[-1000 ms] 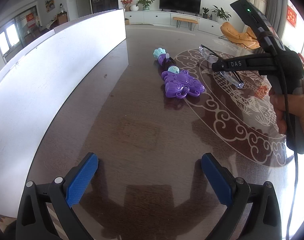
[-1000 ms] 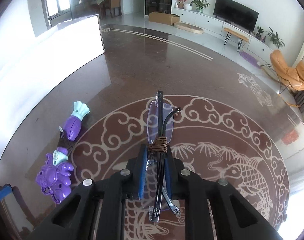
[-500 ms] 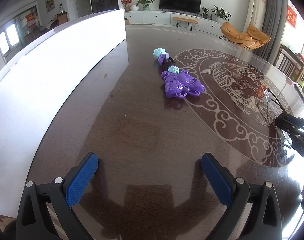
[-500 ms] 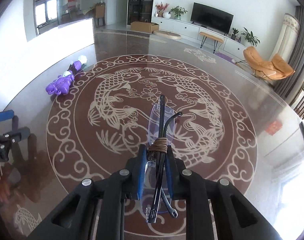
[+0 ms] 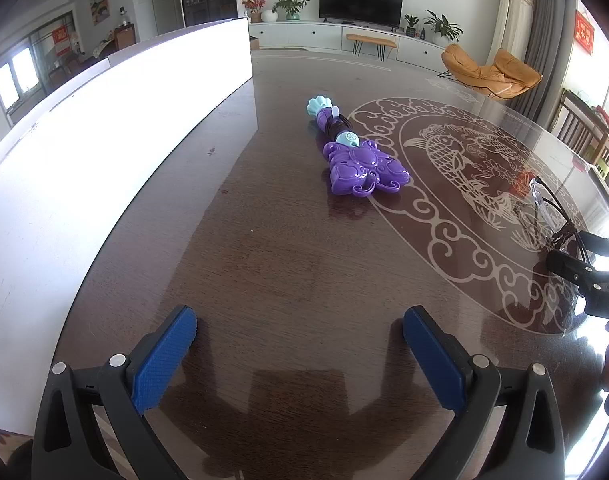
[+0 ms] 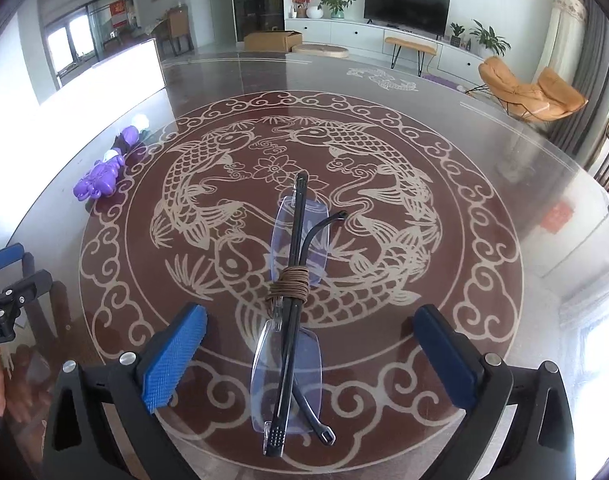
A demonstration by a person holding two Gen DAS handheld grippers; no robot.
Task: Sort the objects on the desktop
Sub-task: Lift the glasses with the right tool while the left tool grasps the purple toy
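Note:
Folded rimless glasses point(image 6: 294, 312), bound with a brown cord, lie on the table's carp medallion between the wide-open jaws of my right gripper point(image 6: 310, 354). They are free of its blue pads point(image 6: 172, 354). In the left wrist view the glasses point(image 5: 548, 216) show at the far right, in front of the right gripper's body. A purple and teal toy point(image 5: 354, 158) lies ahead of my left gripper point(image 5: 300, 358), which is open, empty and low over the table. The toy also shows at the left in the right wrist view point(image 6: 102, 178).
A tall white panel point(image 5: 104, 152) runs along the table's left side. The round dark table point(image 6: 544, 240) has a glossy top and curves away at right. Chairs stand beyond the right edge point(image 5: 584, 136).
My right gripper swung right to the table's near right side with the glasses, then opened and let them go onto the medallion. My left gripper has not moved.

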